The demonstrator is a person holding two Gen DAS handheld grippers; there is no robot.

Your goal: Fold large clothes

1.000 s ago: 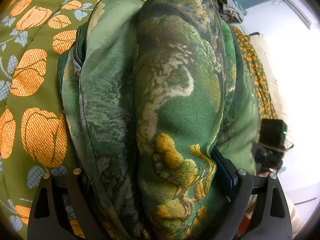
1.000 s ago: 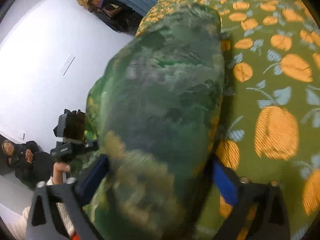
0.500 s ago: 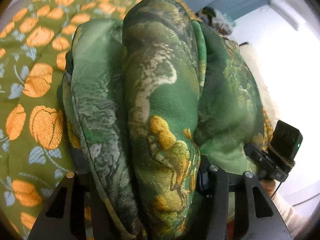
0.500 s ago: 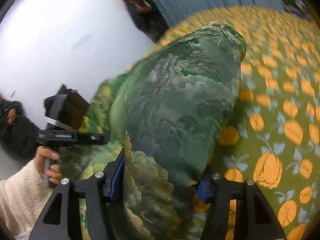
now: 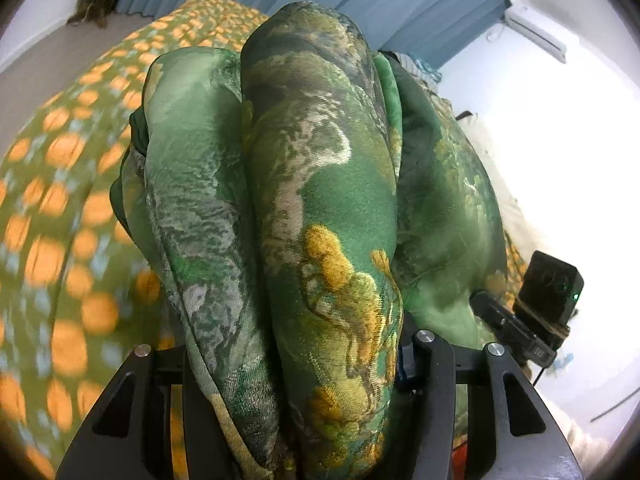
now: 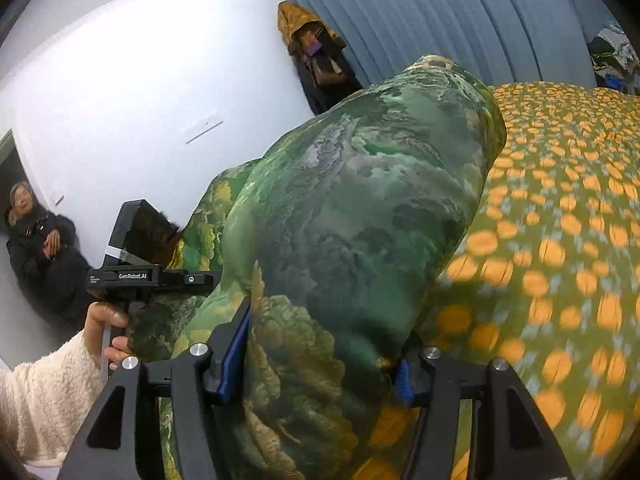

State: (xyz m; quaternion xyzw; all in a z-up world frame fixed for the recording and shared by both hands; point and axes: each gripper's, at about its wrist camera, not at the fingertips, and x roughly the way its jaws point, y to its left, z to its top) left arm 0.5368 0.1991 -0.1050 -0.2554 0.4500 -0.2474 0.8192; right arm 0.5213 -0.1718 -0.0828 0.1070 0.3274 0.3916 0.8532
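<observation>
A large green garment (image 5: 320, 200) with a grey and yellow landscape print hangs bunched in thick folds over the bed. My left gripper (image 5: 296, 380) is shut on a fold of it, and the cloth hides the fingertips. My right gripper (image 6: 320, 364) is shut on another fold of the same garment (image 6: 352, 220), with blue pads on both sides of the cloth. The left gripper also shows in the right wrist view (image 6: 156, 276), held by a hand in a white fleece sleeve. The right gripper's camera body shows in the left wrist view (image 5: 548, 292).
The bed has an olive cover with orange flowers (image 5: 52, 240), also in the right wrist view (image 6: 560, 240). Blue curtains (image 6: 440, 20) hang behind. A clothes pile (image 6: 316, 56) leans by the white wall. People in dark clothes (image 6: 36, 236) sit at the far left.
Both grippers have risen with the garment, lifting it higher off the bed. The views now tilt up, showing more curtain and wall. The grips have not changed.
</observation>
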